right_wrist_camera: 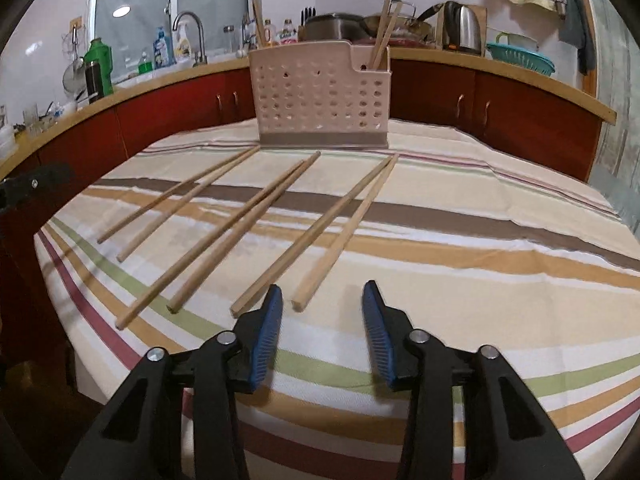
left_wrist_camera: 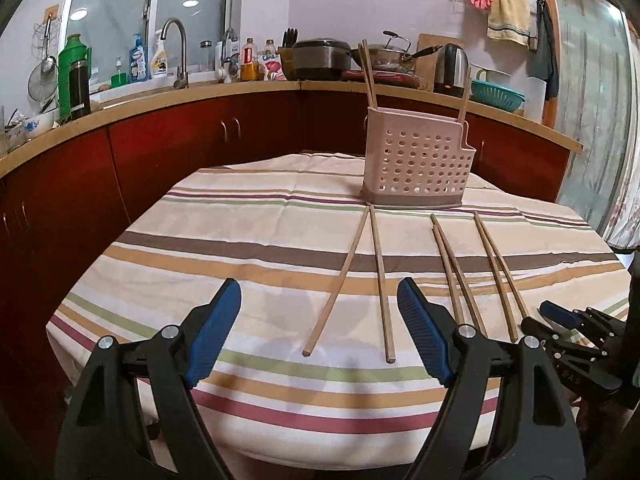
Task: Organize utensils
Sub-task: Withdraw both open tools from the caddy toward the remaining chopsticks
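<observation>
Your left gripper [left_wrist_camera: 320, 328] sits low over the near edge of the striped tablecloth [left_wrist_camera: 240, 248], jaws spread wide and holding nothing, its blue pads [left_wrist_camera: 212, 336] clear of the fabric. Your right gripper [right_wrist_camera: 322, 328] hovers just beside it to the right, jaws also parted, somewhat narrower, and empty. Across the cloth, at the far side of the table, stands the pale perforated utensil holder [right_wrist_camera: 320, 100], upright, with a few chopsticks [right_wrist_camera: 382, 36] already standing in its compartments. Between you and the holder, six loose chopsticks lie flat in three pairs: the left pair [left_wrist_camera: 356, 280] fans apart toward you, the middle pair [right_wrist_camera: 232, 232] lies close together, and the right pair [right_wrist_camera: 332, 232] ends just beside your right gripper's left finger, its right-hand stick pointing into the open gap.
</observation>
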`<state>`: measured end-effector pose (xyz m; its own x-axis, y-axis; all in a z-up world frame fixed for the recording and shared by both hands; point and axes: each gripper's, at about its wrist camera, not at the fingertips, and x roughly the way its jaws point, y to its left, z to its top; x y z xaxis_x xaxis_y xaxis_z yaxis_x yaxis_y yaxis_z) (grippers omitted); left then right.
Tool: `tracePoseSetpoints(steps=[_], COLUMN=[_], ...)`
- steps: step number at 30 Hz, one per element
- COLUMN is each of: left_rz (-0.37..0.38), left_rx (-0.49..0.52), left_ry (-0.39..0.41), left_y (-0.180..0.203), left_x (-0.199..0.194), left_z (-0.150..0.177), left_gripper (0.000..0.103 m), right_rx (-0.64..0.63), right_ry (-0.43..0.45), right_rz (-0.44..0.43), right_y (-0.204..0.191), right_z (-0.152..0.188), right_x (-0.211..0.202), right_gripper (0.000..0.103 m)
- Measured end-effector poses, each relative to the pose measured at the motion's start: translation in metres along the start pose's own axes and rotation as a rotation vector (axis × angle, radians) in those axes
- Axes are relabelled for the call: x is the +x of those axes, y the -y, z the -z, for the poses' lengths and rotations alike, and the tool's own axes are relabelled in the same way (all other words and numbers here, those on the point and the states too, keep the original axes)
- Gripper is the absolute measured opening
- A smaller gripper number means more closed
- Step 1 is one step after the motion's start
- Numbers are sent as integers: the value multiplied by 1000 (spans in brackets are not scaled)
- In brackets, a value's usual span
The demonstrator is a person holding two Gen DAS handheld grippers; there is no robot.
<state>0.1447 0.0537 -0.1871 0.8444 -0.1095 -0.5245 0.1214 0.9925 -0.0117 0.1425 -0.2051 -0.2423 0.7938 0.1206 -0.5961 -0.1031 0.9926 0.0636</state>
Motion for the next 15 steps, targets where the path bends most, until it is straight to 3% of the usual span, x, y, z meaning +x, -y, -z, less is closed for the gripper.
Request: tracePoseSetpoints(steps=[5, 10, 15], left_rz=[17, 29, 38], left_rx=[11, 21, 28], left_ry=[-21, -42, -58], left_y=[7, 17, 24], left_x=[7, 15, 21], left_z=[4, 9, 12], left_gripper=[79, 79, 79], right_rx=[33, 79, 84], right_ry=[-5, -8, 5], right_rz=[31, 69, 40], right_y=[18, 39, 36], right_z=[1, 4, 3], right_x=[-5, -11, -9], right_gripper=[28, 27, 27])
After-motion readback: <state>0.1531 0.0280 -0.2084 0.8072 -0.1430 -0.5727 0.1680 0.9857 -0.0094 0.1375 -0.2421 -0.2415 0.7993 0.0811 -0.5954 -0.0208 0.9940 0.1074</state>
